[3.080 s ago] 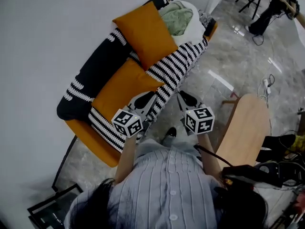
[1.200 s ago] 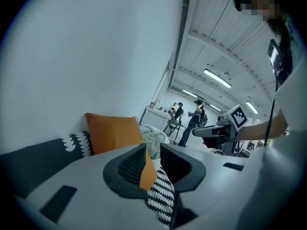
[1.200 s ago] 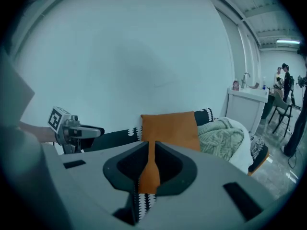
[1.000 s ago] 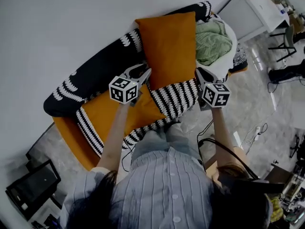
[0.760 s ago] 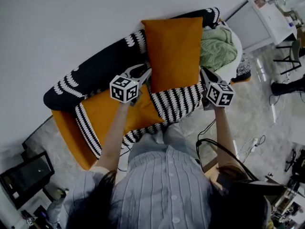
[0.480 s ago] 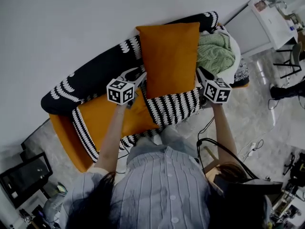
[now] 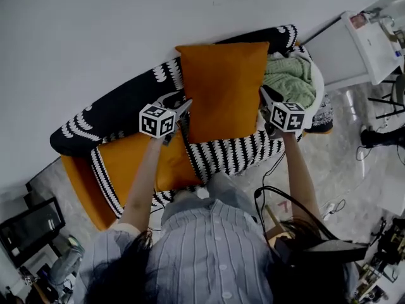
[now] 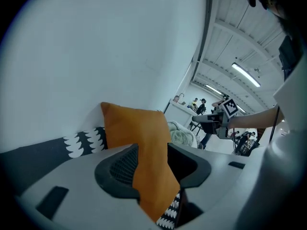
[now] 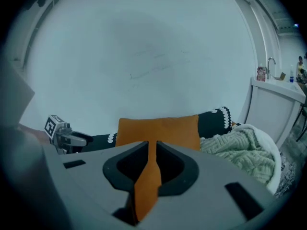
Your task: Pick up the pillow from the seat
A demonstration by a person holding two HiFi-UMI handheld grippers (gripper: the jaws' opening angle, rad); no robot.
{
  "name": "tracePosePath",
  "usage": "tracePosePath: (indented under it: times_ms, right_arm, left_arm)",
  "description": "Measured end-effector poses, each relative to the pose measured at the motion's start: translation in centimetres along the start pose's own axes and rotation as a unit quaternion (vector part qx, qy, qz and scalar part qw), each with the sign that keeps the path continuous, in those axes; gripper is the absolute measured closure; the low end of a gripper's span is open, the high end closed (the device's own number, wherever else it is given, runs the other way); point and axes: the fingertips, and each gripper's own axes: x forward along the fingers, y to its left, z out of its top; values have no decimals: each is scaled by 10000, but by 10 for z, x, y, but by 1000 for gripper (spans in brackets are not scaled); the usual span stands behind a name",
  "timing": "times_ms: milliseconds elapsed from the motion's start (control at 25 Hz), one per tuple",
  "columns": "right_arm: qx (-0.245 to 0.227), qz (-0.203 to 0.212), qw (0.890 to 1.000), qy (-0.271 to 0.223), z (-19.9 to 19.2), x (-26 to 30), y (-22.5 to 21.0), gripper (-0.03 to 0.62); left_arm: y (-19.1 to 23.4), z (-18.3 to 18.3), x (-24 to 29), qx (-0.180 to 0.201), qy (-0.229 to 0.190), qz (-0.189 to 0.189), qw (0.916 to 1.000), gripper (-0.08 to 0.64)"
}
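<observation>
On the sofa [image 7: 120, 109] I count two orange pillows, one green blanket and one striped cover, and I work with two grippers.

At the left end of the sofa seat lies the second pillow [image 7: 136, 160], flat on the striped cover [image 7: 234, 154].

Next comes the left gripper [image 7: 182, 106], in front of the sofa's black back. Its jaws have just been opening and now stand partly apart. The left edge of the pillow [image 7: 221, 87] is between them. In the left gripper view the orange fabric lies against one pad [image 8: 122, 169], while a dark gap shows before the other pad [image 8: 184, 164], so I read no firm clamp on this side.

The pillow itself stands upright at the middle of the sofa, with its flat face against the sofa's back and its lower edge over the striped cover. I cannot tell if this edge touches the seat.

At the pillow's right edge is the right gripper [image 7: 266, 97]. Its jaws are together on a thin fold of the orange fabric, which runs pinched between both pads in the right gripper view.

Toward the right end of the sofa the green blanket [image 7: 288, 81] is heaped, just beside the right gripper. Beyond that end of the sofa stands one white cabinet [image 7: 364, 49].
</observation>
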Motion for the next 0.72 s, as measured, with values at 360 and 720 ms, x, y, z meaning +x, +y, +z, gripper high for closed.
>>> tracePosePath:
  times_ms: [360, 720]
  right_arm:
    - [116, 181, 9994, 254, 5, 58, -58, 532]
    - [334, 480, 9974, 425, 9, 110, -114, 322]
  left_arm:
    - [33, 16, 50, -138, 185, 147, 9996, 311]
    - [76, 11, 86, -698, 205, 482, 9962, 248]
